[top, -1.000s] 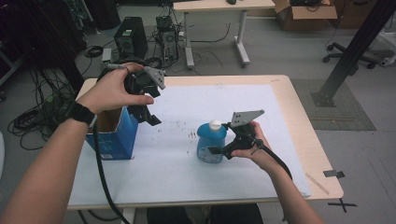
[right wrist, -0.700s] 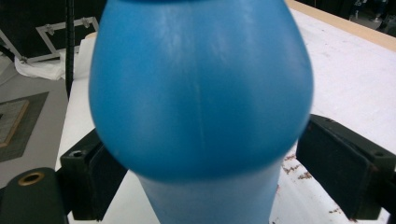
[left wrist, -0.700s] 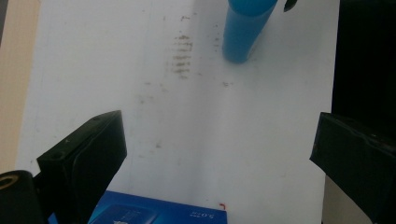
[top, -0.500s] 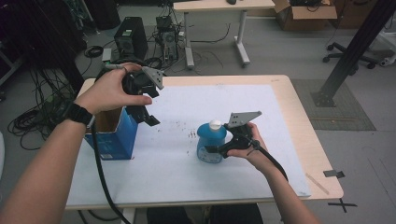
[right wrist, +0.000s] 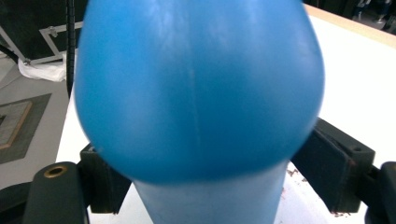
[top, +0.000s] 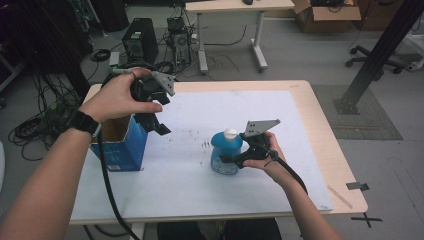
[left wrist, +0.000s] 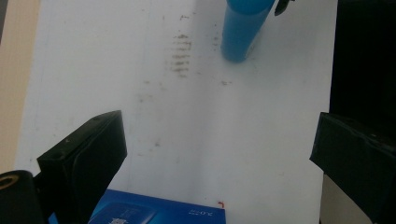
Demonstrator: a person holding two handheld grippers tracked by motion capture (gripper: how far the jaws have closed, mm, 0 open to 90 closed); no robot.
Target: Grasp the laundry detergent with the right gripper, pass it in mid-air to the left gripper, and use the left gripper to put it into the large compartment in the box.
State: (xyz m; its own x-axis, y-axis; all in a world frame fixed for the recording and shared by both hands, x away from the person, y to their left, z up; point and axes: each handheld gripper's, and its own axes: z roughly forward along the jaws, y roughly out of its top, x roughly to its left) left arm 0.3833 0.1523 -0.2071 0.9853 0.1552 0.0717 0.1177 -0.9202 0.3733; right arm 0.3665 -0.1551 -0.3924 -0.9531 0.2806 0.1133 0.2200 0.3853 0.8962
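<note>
The blue bottle (top: pixel 226 154) stands upright near the middle of the white mat (top: pixel 210 190), its long axis vertical and its white cap (top: pixel 230 133) pointing straight up; in the left gripper view its lower body (left wrist: pixel 243 28) leans slightly, which comes from the camera's tilt. The right gripper (top: pixel 231 160) reaches in level from the bottle's right side at the narrower lower part of the body. Its jaws have just been closing with the bottle between them, and in the right gripper view the bottle (right wrist: pixel 201 93) bulges above both black pads, which sit at its flanks; whether they already press on it is hard to tell at this close range. The left gripper (top: pixel 157 125) hangs over the near corner of the open blue box (top: pixel 120 147) at the mat's left edge, jaws spread wide and holding nothing, pointing down toward the mat.
</note>
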